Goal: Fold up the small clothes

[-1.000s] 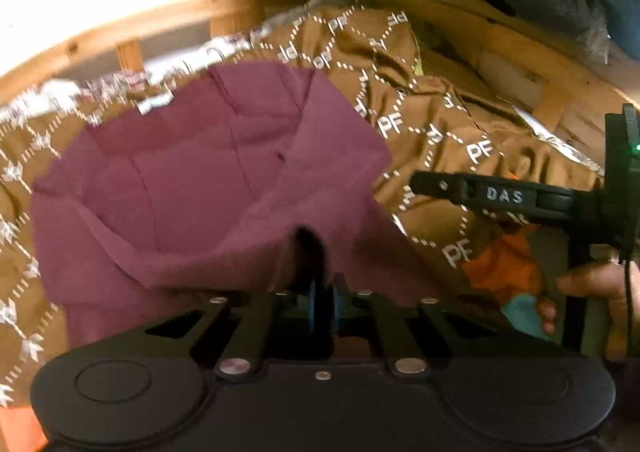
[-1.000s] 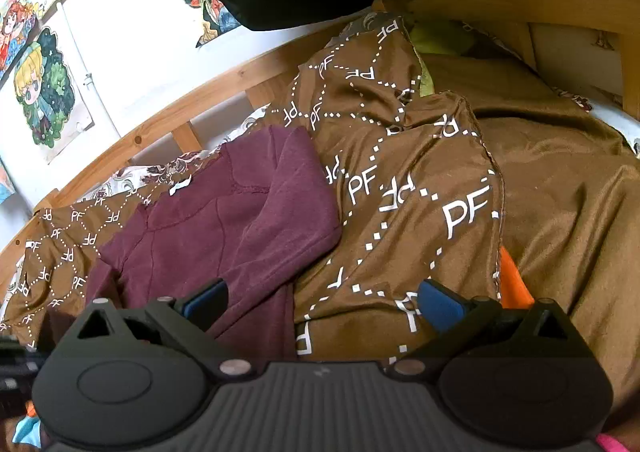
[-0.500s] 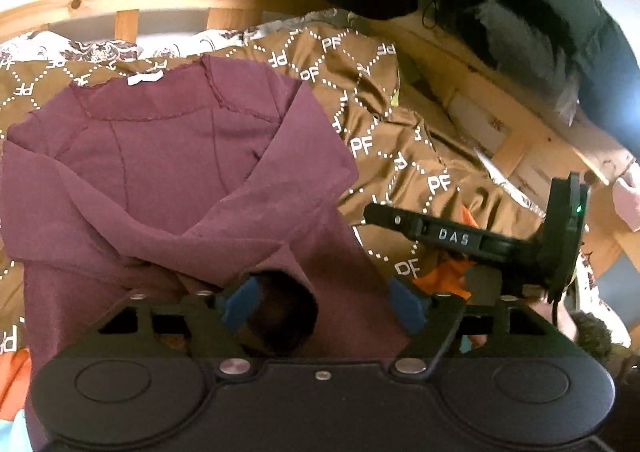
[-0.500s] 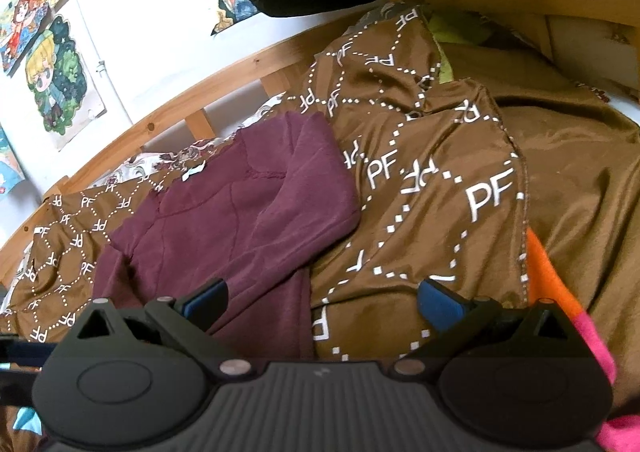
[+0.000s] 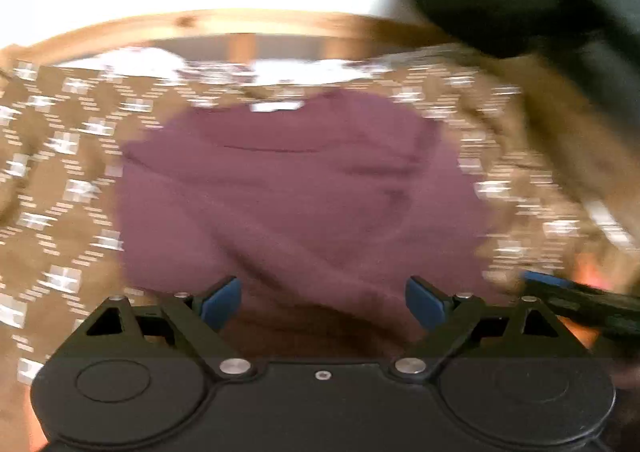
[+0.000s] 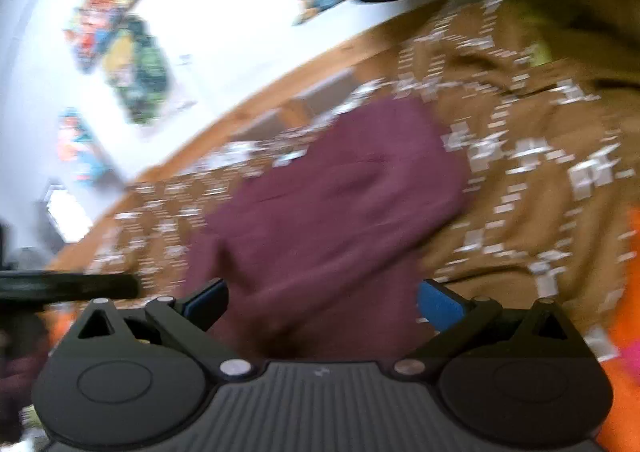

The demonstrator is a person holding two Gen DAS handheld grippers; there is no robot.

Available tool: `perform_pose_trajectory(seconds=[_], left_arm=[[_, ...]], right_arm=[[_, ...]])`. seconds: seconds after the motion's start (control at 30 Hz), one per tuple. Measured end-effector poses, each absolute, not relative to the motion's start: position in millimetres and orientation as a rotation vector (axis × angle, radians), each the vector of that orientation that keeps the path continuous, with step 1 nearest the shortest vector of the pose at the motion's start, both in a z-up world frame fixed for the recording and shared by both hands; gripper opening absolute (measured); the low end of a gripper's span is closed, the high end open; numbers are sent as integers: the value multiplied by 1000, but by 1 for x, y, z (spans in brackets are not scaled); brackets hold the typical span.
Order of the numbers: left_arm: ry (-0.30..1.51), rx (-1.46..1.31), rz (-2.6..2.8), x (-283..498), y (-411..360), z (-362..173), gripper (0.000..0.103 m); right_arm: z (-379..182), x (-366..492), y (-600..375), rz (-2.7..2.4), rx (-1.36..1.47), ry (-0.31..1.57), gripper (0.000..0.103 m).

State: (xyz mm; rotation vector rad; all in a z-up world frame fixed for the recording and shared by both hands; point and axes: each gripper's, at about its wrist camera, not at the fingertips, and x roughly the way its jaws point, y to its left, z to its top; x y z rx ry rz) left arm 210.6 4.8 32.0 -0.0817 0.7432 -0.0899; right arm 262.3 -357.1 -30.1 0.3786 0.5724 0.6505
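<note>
A bed covered by a brown patterned blanket (image 5: 60, 180) fills both blurred views. Nearest, the left tongs (image 5: 322, 302) have just been opening and stand spread wide, pinching nothing, likely having let go of a fold. The right tongs (image 6: 322, 304) are also spread and empty, hovering ready. Beyond both lies the maroon top (image 5: 296, 188), partly folded on the blanket. Farther back run the wooden bed rail (image 5: 240, 22) and a white wall with posters (image 6: 132, 68).

no readable text
both views are motion-blurred: the white marks on the brown blanket (image 5: 72, 188) and the wall pictures (image 6: 136, 68) cannot be made out.
</note>
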Motion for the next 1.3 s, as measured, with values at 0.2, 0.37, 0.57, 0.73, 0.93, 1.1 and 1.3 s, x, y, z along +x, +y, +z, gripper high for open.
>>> perform_pose_trajectory(seconds=[0.2,0.37,0.57,0.73,0.93,1.1,1.3], left_arm=[[794,-37,29,255,39,11,90],[828,-12,79,281,47,-8,90],[837,-4,127,310,45,-23,90],[864,68,150,308,41,-36,89],[819,58,160,284,39,-37,98],[846,59,229,282,46,-44,98],[824,-109,289,257,77,-28,98]], right_arm=[[-29,254,-326,788,274,605,83],[-37,255,-315,767,184,634,16],[-32,265,-344,667,295,586,11],[-44,272,-348,588,266,637,20],[-37,259,-330,637,122,576,54],[-49,256,-305,572,-81,613,54],[-35,248,-316,560,-42,575,71]])
